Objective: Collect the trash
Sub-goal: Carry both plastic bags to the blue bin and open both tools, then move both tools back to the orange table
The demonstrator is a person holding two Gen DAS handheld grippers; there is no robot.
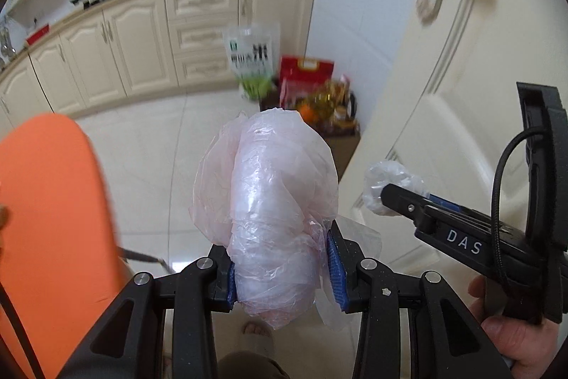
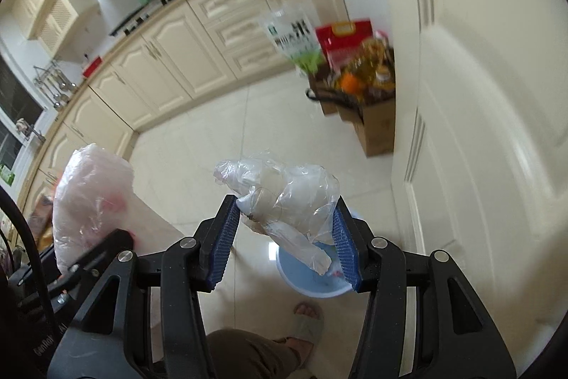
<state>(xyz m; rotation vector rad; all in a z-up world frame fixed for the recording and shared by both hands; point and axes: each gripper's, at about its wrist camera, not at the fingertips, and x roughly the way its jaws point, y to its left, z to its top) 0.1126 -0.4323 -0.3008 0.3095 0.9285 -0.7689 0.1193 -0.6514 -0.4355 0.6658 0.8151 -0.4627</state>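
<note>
My left gripper (image 1: 284,272) is shut on a crumpled pinkish plastic bag (image 1: 269,194) that bulges up past the blue pads. The same bag shows at the left of the right wrist view (image 2: 88,201). My right gripper (image 2: 284,237) is shut on a wad of clear plastic wrap (image 2: 284,198), held above the floor. That gripper and its wrap (image 1: 387,187) show at the right of the left wrist view. A light blue bin (image 2: 312,276) stands on the floor directly below the right gripper, partly hidden by the wrap.
An orange surface (image 1: 53,208) fills the left. A cream door (image 1: 461,59) stands to the right. A cardboard box of groceries (image 2: 369,95) sits on the tiled floor by the cabinets (image 1: 142,48). The person's sandalled foot (image 2: 305,325) is below.
</note>
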